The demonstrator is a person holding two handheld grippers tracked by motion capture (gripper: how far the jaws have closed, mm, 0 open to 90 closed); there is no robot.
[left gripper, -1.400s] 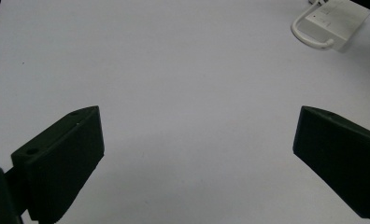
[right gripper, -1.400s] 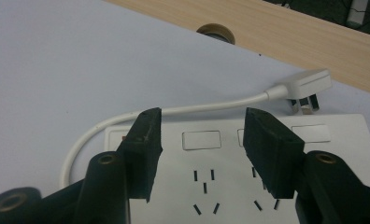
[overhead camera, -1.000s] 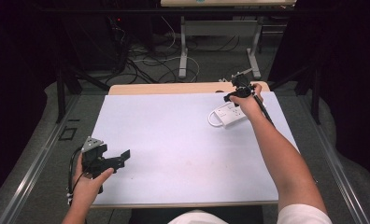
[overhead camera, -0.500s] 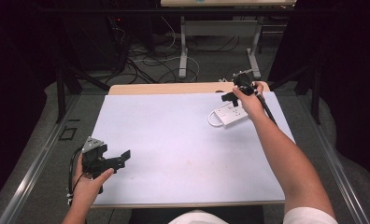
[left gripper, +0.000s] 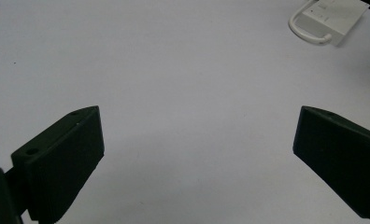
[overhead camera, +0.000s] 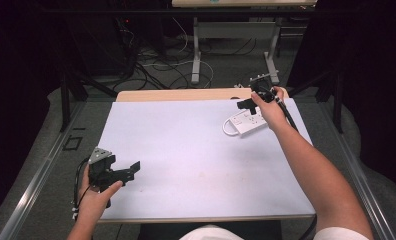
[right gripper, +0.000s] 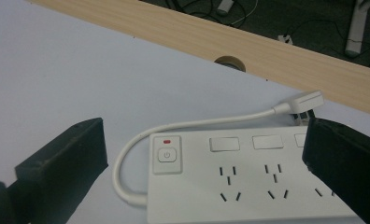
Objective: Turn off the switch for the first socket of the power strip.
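White plastic power strip (overhead camera: 246, 121) lies flat at the far right of the white-covered table (overhead camera: 186, 150), short white cord looped at its left end. High view: right gripper (overhead camera: 248, 103), black, held just above the strip's far edge; jaw gap unclear from here. Left gripper (overhead camera: 128, 172), black with grey three-cornered plate, sits at the near left corner, well apart from the strip, jaws spread. Bare wood strip of tabletop along the far edge.

Left gripper view: two matte black wedge-shaped jaws wide apart over smooth white surface, nothing between. Strip (left gripper: 330, 21) in the top right corner, far off.

Right gripper view: jaws wide apart, framing the strip (right gripper: 258, 186) without touching it. No readable brand or lettering. Square power button (right gripper: 167, 155) with standby symbol, small red bar above it. Two blank rectangular covers; rows of slotted sockets. Flat white plug (right gripper: 302, 103) lies at the cord's end, near the light wood-grain edge (right gripper: 267, 44) with its round cable hole.
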